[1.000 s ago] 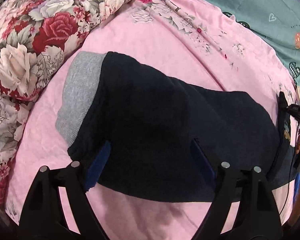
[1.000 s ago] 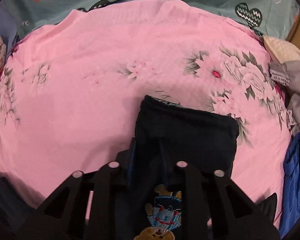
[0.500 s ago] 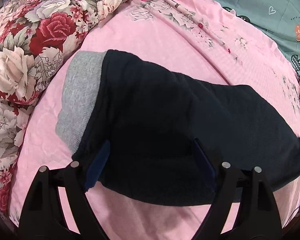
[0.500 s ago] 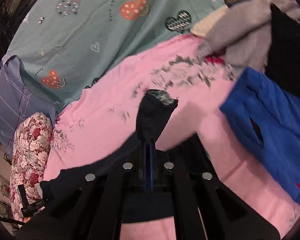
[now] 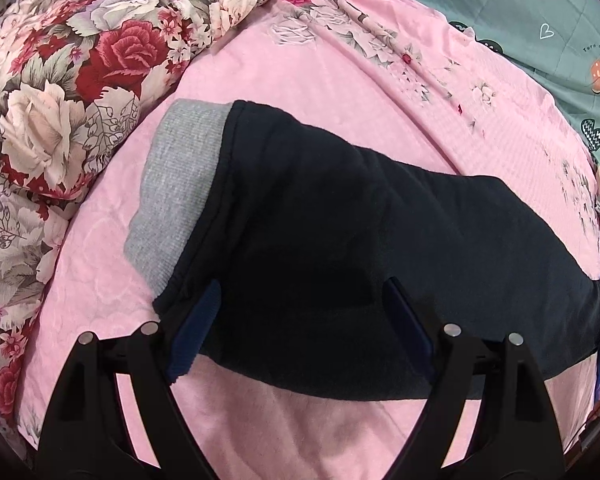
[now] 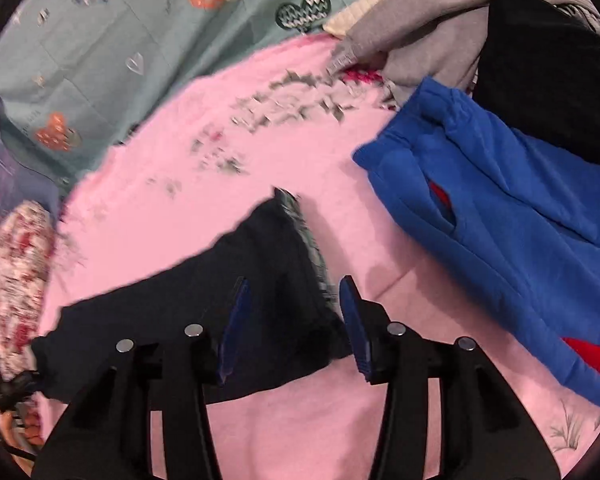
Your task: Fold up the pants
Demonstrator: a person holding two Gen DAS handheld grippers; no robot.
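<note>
Crowding on the right side

Blue garment (image 6: 500, 216) and grey clothes (image 6: 416, 40) lie near the leg end; floral quilt (image 5: 68, 92) beside the ribbed grey waistband (image 5: 180, 184). Dark fleecy pants (image 5: 360, 248) flat on pink sheet (image 5: 300, 432). Left gripper (image 5: 300, 324) and right gripper (image 6: 294, 320) both spread, holding nothing.

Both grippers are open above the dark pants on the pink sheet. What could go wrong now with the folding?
1. The right gripper stands open over the pants near their cuff end, and the blue garment lies close beside it; a wide grasp might catch that too.
2. The left gripper, open near the grey waistband, may pinch the pink sheet together with the pants.
</note>
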